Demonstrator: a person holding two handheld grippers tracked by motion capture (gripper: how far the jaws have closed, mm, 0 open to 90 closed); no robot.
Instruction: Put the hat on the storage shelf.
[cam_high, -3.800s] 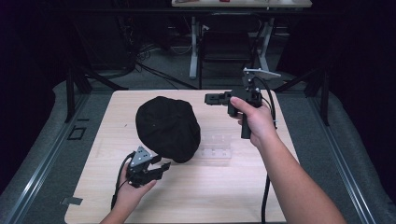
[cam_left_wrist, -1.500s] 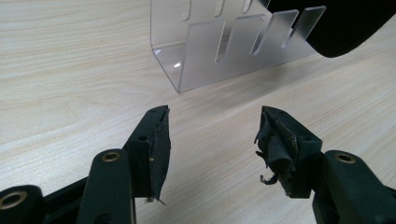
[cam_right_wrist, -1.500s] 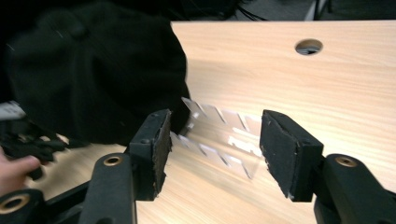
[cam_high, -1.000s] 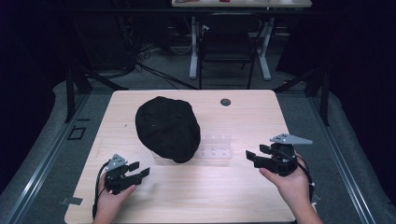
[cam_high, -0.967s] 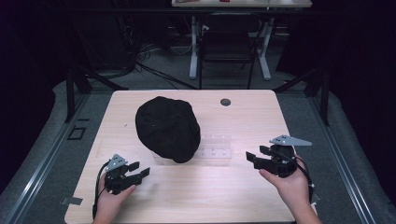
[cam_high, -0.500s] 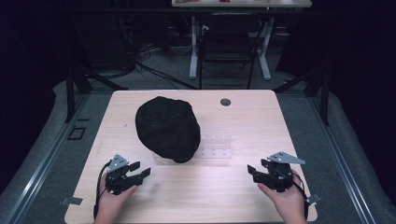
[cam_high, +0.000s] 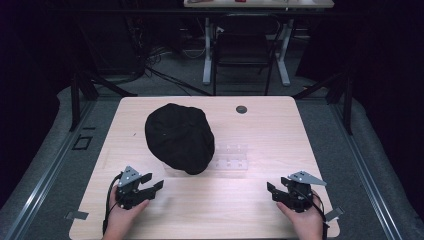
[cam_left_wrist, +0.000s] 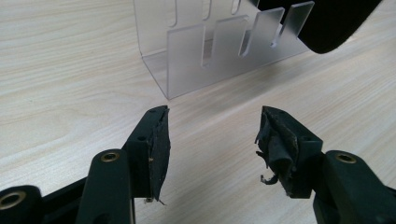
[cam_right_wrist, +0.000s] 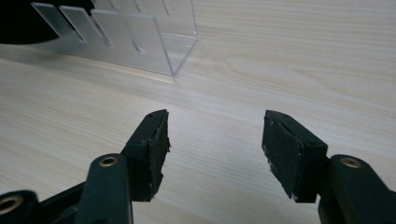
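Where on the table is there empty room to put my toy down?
Bare wood lies between the left gripper and the right gripper, in front of the black cap. The right side past the clear rack is bare too, up to the small dark disc. The middle is crowded: the cap rests on the rack.

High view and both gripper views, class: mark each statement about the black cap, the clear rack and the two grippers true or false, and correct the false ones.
1. The black cap lies partly over the clear rack. True.
2. The left gripper is shut on the cap. False: its jaws are open and empty.
3. The right gripper is open. True.
4. The clear rack hangs off the table edge. False: it sits near the middle.
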